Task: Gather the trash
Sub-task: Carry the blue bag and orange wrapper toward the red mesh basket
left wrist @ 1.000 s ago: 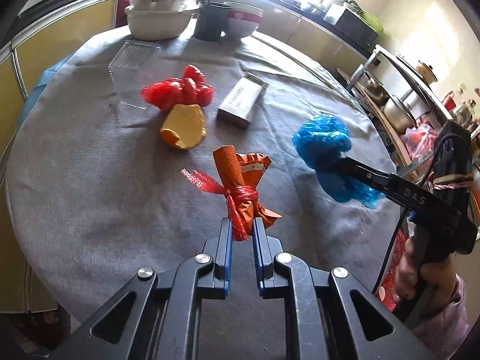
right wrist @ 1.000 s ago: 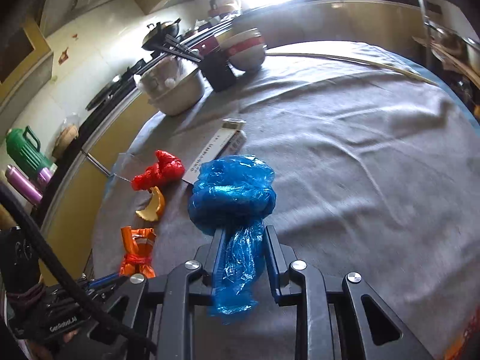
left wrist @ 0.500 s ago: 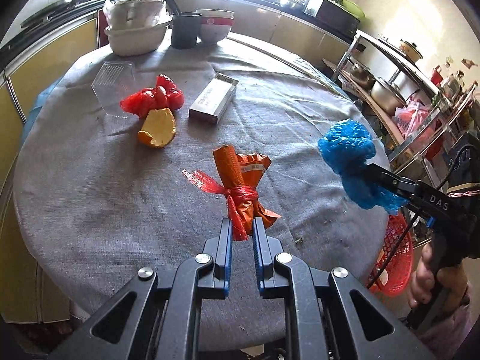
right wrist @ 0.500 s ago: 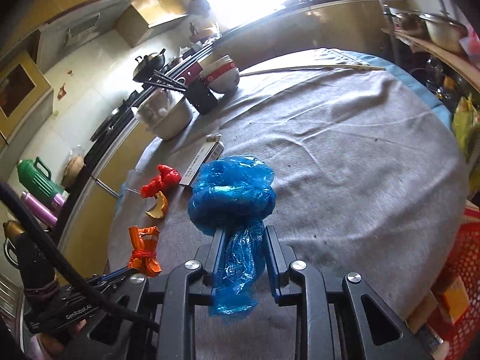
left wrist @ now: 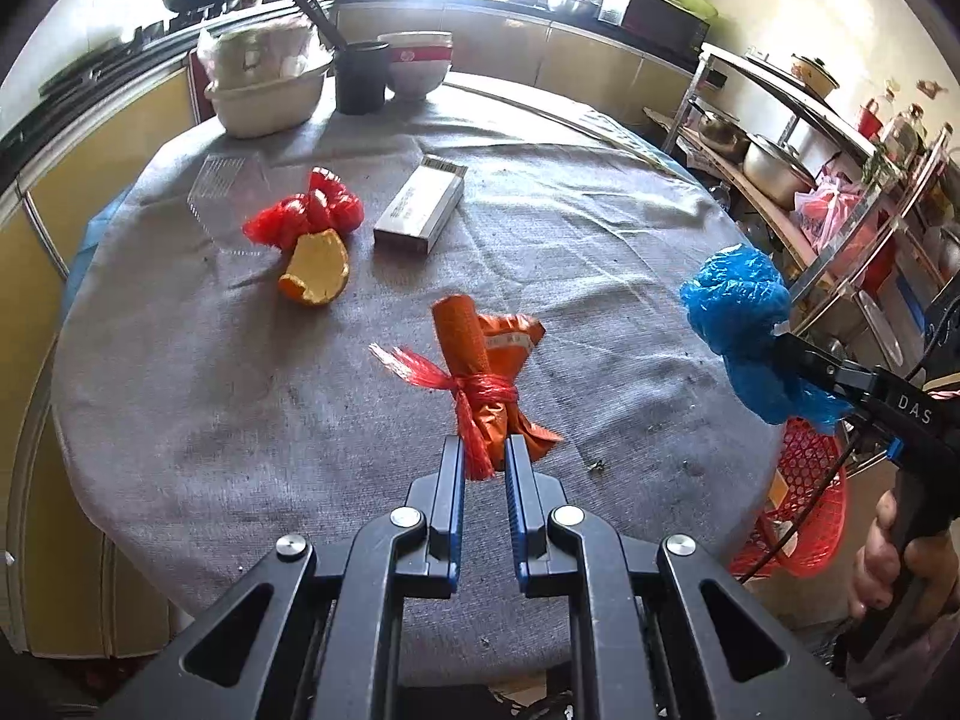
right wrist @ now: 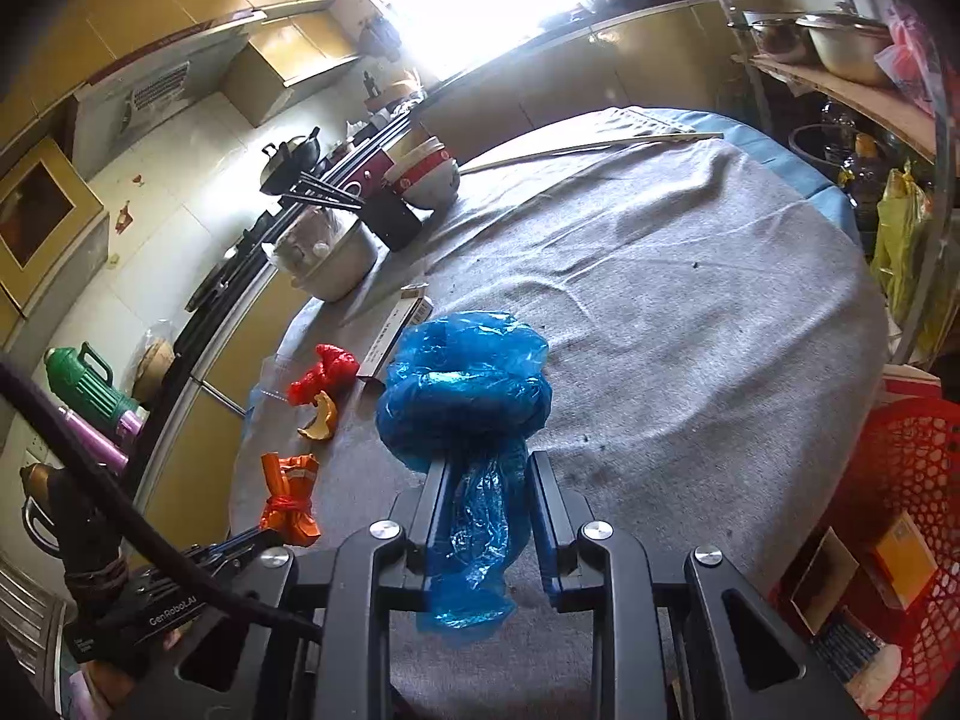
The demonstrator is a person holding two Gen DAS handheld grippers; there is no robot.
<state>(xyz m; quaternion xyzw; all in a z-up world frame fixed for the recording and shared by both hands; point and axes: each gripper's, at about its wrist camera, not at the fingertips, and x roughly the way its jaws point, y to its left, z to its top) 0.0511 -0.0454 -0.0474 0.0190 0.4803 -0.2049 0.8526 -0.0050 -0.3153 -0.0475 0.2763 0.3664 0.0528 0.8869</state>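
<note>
My left gripper (left wrist: 485, 457) is shut on an orange wrapper bundle (left wrist: 486, 360) tied with red string, held above the grey round table (left wrist: 180, 396); the bundle also shows in the right wrist view (right wrist: 289, 498). My right gripper (right wrist: 483, 468) is shut on a crumpled blue plastic bag (right wrist: 465, 390), lifted near the table's right edge; the bag also shows in the left wrist view (left wrist: 741, 312). A red mesh trash basket (right wrist: 900, 480) stands on the floor below it (left wrist: 801, 510). A red plastic bag (left wrist: 306, 213), an orange peel (left wrist: 315, 270) and a flat carton (left wrist: 420, 210) lie on the table.
A clear plastic lid (left wrist: 216, 186), a white pot (left wrist: 264, 90), a black cup (left wrist: 360, 78) and a bowl (left wrist: 417, 63) sit at the table's far side. A metal shelf rack with pots (left wrist: 780, 162) stands at the right. Yellow cabinets run behind.
Both grippers have drawn back and up from the table with their loads. The blue bag has moved right, past the table edge toward the red basket.
</note>
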